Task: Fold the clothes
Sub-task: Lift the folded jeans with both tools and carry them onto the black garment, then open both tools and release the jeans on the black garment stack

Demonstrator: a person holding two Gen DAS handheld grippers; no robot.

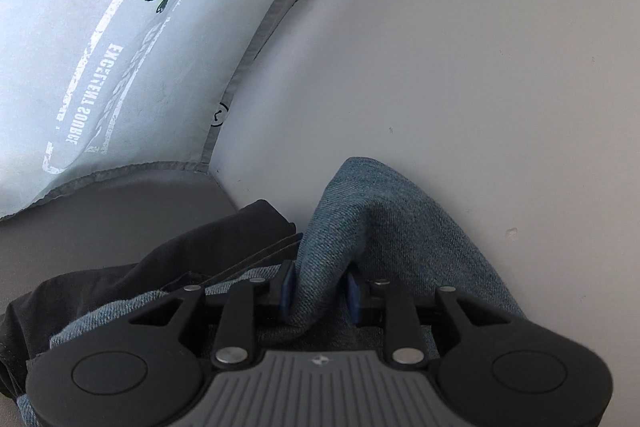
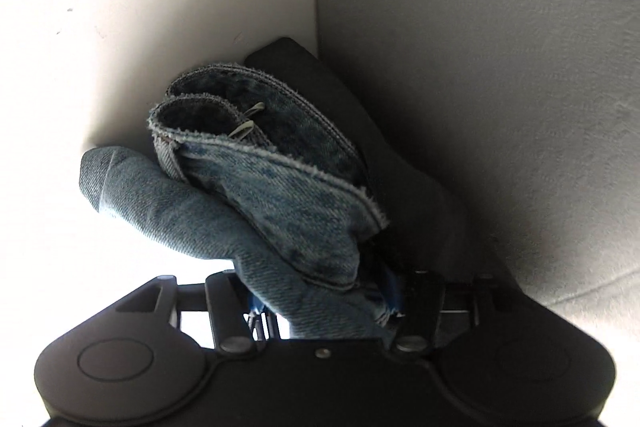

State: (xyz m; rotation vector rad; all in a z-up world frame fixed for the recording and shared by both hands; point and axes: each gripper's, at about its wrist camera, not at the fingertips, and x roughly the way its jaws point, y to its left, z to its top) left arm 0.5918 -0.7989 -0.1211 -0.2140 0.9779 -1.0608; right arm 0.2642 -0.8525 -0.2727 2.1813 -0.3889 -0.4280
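Both grippers pinch denim: left gripper (image 1: 319, 291) grips a fold of the jeans (image 1: 384, 227) at 6 o'clock; right gripper (image 2: 320, 301) clamps their hems. White wall (image 1: 460, 67) behind, printed sheet (image 1: 100, 47) at 10 o'clock.

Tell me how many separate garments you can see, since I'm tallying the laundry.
2 for sure: blue denim, pinched by the left gripper and the right gripper, and a black garment beside it. The carrot-print fabric behind may be another; more may be hidden.
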